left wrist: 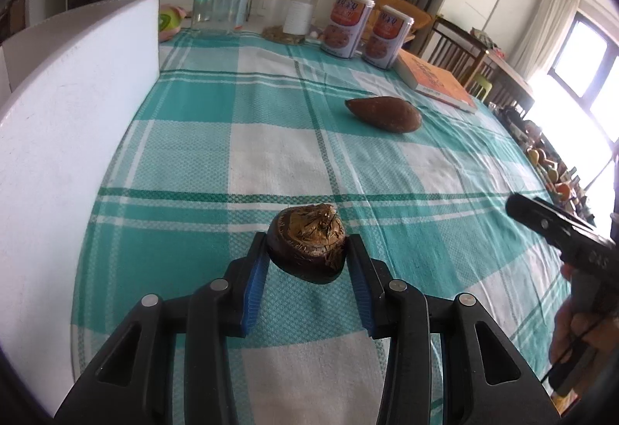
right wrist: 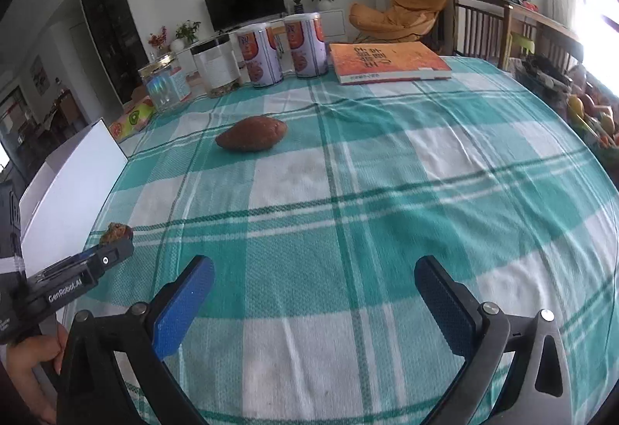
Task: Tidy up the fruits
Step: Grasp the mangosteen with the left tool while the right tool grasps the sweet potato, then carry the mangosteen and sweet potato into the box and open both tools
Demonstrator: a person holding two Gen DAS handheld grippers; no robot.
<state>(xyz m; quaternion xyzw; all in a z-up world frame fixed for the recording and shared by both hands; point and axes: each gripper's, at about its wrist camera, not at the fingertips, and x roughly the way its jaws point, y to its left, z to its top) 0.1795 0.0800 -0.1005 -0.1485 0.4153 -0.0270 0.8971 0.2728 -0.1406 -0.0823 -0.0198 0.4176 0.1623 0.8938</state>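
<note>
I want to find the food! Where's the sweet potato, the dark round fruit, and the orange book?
sweet potato (right wrist: 251,134), right wrist view, middle of its skin.
dark round fruit (left wrist: 307,241), left wrist view, its papery top.
orange book (right wrist: 390,62), right wrist view, cover centre.

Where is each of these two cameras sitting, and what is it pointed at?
Left wrist: on the left gripper, looking along its fingers clamped on a dark round fruit; the right gripper shows at right.
Right wrist: on the open right gripper, looking over the checked tablecloth.
Shared: brown sweet potato, white box.
</note>
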